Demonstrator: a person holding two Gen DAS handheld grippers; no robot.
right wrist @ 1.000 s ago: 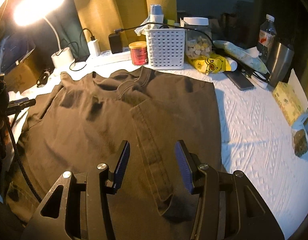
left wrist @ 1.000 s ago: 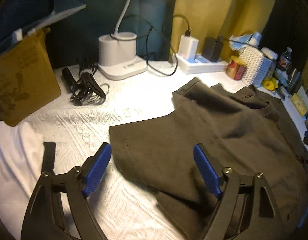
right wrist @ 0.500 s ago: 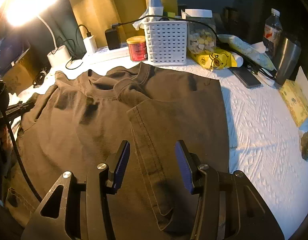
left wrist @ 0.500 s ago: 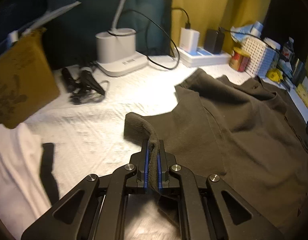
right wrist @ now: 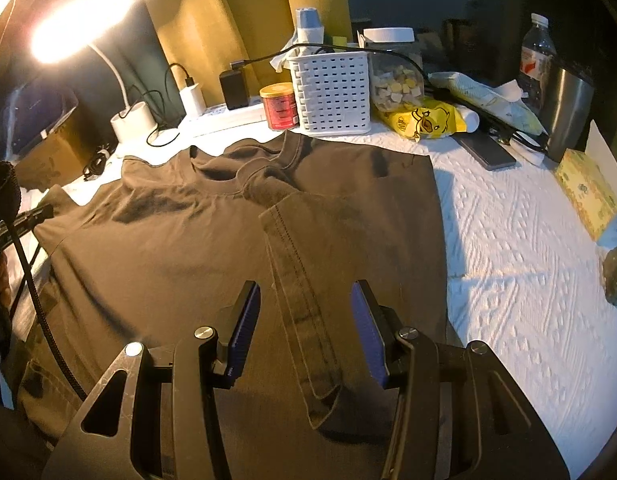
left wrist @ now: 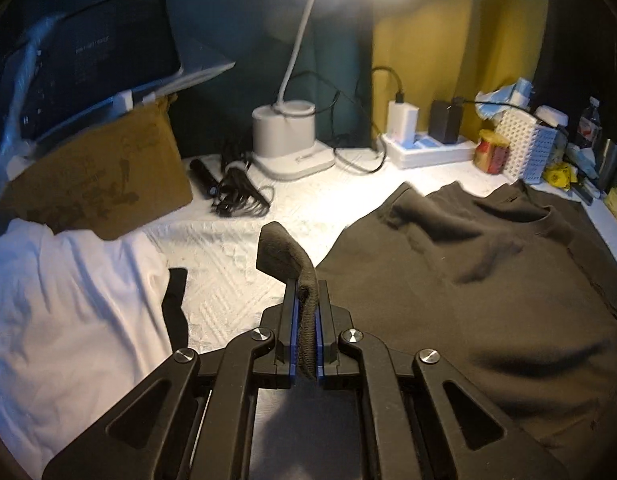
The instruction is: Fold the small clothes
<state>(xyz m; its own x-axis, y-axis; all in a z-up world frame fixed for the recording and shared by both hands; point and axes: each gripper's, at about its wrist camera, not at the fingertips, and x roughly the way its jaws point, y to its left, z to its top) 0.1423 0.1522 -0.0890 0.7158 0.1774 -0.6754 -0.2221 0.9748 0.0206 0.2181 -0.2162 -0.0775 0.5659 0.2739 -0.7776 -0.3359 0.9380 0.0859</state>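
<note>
Right wrist view: dark t-shirt [right wrist: 236, 256] spread on white bedspread [right wrist: 508, 264]; right gripper [right wrist: 304, 320] jaws apart over folded sleeve hem. Behind shirt, white basket [right wrist: 332, 92] holding tissue, clear jar [right wrist: 394, 70] of yellow-white pieces. Left wrist view alone shows left gripper [left wrist: 306, 320] clamped on lifted sleeve [left wrist: 284, 256], white cloth [left wrist: 68, 300] left of shirt.

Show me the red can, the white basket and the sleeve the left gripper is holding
red can [right wrist: 279, 109], right wrist view, its red side.
white basket [right wrist: 335, 94], right wrist view, front wall.
sleeve [left wrist: 282, 258], left wrist view, the fold above the pads.
</note>
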